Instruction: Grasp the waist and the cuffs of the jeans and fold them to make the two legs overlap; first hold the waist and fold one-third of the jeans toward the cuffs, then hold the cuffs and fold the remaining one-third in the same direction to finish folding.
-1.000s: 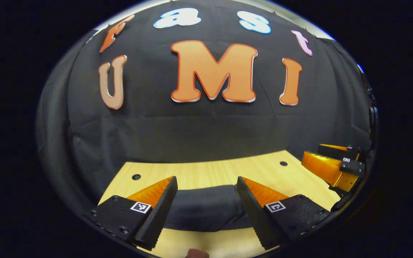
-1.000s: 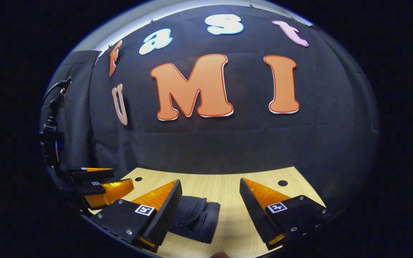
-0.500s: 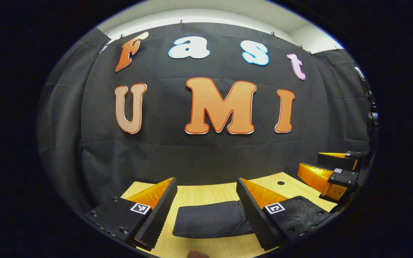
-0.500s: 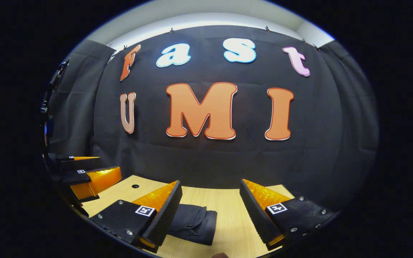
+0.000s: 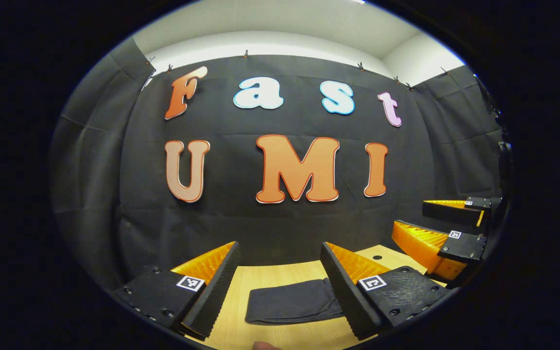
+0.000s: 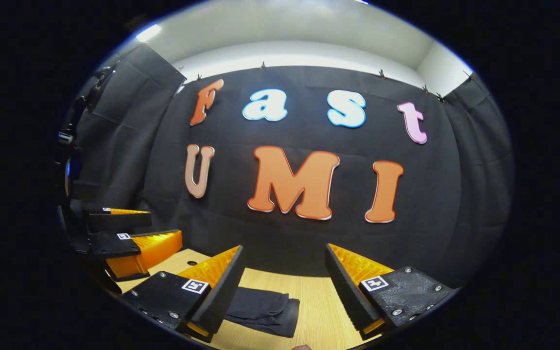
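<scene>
Dark denim, the folded jeans [image 5: 293, 305] lay flat on the pale wood table [image 5: 280, 274], at 6 o'clock in both views. The left tongs [image 5: 279, 287] stood spread wide, empty, above them; the right tongs [image 6: 284, 291] likewise, gripping nothing. Square black-and-white markers sat on the fingers; no readable wording. From the left gripper view, the right tongs showed at 3 o'clock; the right gripper view caught the jeans' layered fold edge [image 6: 287, 316].

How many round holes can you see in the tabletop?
2 visible: one hole right of the left gripper's fingers, another hole near the table's left side in the right gripper view. Others may be hidden.
</scene>
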A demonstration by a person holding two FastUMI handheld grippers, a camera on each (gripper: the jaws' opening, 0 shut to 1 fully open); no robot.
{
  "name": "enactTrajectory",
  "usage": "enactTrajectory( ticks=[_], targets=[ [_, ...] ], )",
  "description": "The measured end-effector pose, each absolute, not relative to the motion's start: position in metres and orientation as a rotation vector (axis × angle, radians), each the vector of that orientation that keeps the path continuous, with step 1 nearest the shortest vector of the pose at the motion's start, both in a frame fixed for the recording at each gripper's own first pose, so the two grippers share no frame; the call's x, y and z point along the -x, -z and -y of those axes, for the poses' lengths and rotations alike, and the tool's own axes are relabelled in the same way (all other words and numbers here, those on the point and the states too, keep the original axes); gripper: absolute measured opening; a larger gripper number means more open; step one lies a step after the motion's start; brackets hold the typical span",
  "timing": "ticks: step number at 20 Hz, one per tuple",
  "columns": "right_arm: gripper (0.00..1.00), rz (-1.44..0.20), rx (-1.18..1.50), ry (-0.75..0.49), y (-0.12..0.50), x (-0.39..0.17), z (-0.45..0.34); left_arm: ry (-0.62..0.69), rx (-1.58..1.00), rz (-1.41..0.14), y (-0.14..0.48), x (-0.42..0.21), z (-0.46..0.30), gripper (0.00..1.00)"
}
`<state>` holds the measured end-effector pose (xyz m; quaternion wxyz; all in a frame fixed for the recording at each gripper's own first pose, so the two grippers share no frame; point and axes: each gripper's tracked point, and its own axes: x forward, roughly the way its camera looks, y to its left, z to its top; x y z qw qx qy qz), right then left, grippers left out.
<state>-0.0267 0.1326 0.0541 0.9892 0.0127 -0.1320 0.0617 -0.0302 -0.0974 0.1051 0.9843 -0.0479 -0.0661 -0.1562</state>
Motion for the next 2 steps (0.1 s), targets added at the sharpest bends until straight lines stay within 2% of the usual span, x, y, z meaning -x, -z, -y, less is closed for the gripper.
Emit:
enactTrajectory(
  ticks=[1, 2],
  targets=[
    [0.98, 0.252, -0.024, -0.131, -0.0500, 0.0271, -0.1356, 0.309, 0.094, 0.133, -0.1015, 0.0347, 0.0951, 1.00],
    [0.92, 0.237, -0.030, -0.139, -0.0454, 0.0284, -0.1396, 0.293, 0.092, 0.133, -0.0993, 0.0378, 0.0897, 0.99]
  ],
)
